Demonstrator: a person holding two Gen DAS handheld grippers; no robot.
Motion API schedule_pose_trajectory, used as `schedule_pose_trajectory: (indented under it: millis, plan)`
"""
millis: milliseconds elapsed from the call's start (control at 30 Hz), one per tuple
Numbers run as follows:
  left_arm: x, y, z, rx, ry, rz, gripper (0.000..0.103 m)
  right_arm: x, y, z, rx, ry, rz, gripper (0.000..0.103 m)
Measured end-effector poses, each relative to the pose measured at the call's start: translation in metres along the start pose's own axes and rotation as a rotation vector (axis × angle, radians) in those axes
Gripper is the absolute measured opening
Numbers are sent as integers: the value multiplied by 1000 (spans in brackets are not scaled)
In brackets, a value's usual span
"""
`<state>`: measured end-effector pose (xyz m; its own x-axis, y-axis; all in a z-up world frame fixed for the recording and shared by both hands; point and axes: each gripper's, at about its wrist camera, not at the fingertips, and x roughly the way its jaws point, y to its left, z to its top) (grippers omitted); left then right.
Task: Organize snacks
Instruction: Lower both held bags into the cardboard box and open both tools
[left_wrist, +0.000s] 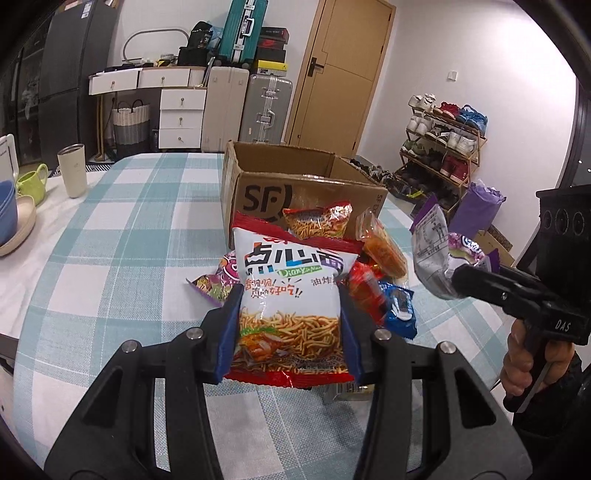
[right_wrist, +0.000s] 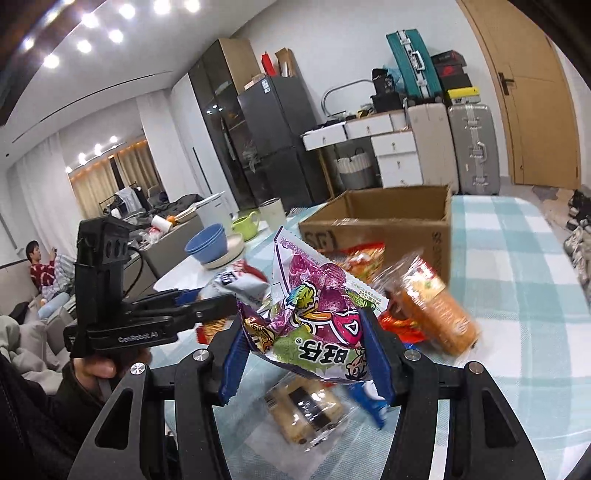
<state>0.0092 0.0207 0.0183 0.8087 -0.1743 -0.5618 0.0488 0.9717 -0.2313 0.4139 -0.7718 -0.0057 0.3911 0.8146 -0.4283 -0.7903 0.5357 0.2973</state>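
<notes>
My left gripper (left_wrist: 290, 306) is shut on a white and red noodle snack bag (left_wrist: 291, 288), held upright above the checked tablecloth (left_wrist: 129, 229). To its right, my right gripper (left_wrist: 465, 277) grips a crumpled purple and silver snack bag (left_wrist: 434, 251). In the right wrist view the right gripper (right_wrist: 306, 347) is shut on that purple bag (right_wrist: 317, 325), and the left gripper (right_wrist: 207, 306) shows at the left. An open cardboard box (left_wrist: 306, 192) stands behind a pile of snacks: an orange pack (left_wrist: 384, 251), a blue cookie pack (left_wrist: 400, 310), another purple bag (left_wrist: 214, 280).
A cream tumbler (left_wrist: 72, 170), green mug (left_wrist: 31, 182) and blue bowls (left_wrist: 7, 210) stand at the table's left. A clear-wrapped cake (right_wrist: 303, 410) lies under the right gripper. A shoe rack (left_wrist: 443, 147) stands beyond the table. A person (right_wrist: 40, 269) sits on a far sofa.
</notes>
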Motion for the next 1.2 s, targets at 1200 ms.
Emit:
schedule_pose_trajectory:
  millis: [1200]
  plan:
    - [52, -11, 110, 23, -78, 36, 44, 30, -49, 82, -9, -70, -177, 57]
